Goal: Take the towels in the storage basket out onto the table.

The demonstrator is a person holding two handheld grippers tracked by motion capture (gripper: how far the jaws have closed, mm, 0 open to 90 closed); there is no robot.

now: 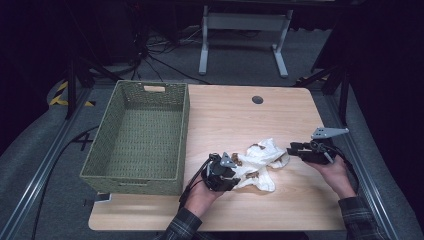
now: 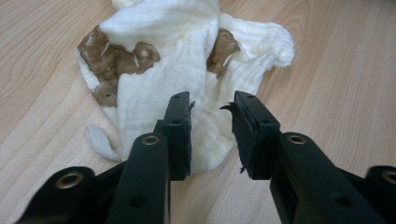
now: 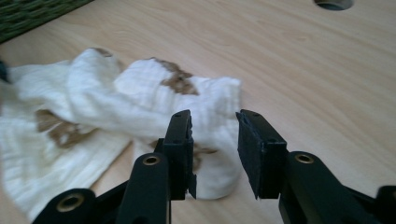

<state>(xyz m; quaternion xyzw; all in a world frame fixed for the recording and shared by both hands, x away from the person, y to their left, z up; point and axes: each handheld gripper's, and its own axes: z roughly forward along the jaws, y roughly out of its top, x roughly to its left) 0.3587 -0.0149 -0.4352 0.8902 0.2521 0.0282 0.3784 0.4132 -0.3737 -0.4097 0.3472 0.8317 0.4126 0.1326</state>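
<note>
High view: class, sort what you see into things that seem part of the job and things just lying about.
Seems part of the job:
cloth
basket
left gripper
right gripper

Just lying about:
white stand behind the table
cables on the floor

Both forearms come in from the bottom of the high view, sleeves in dark plaid. The left hand [image 1: 202,192] wraps its gripper from below, and the left gripper [image 1: 235,175] points up and to the right, low over the surface. In its own view the jaws stand parted, a clear gap between the worn black pads. The right hand [image 1: 334,172] sits farther out, well apart from the left, and the right gripper [image 1: 291,148] reaches leftward with the grey three-cornered plate tilted above it. Its jaws stand apart too, nothing pinched between them.
</note>
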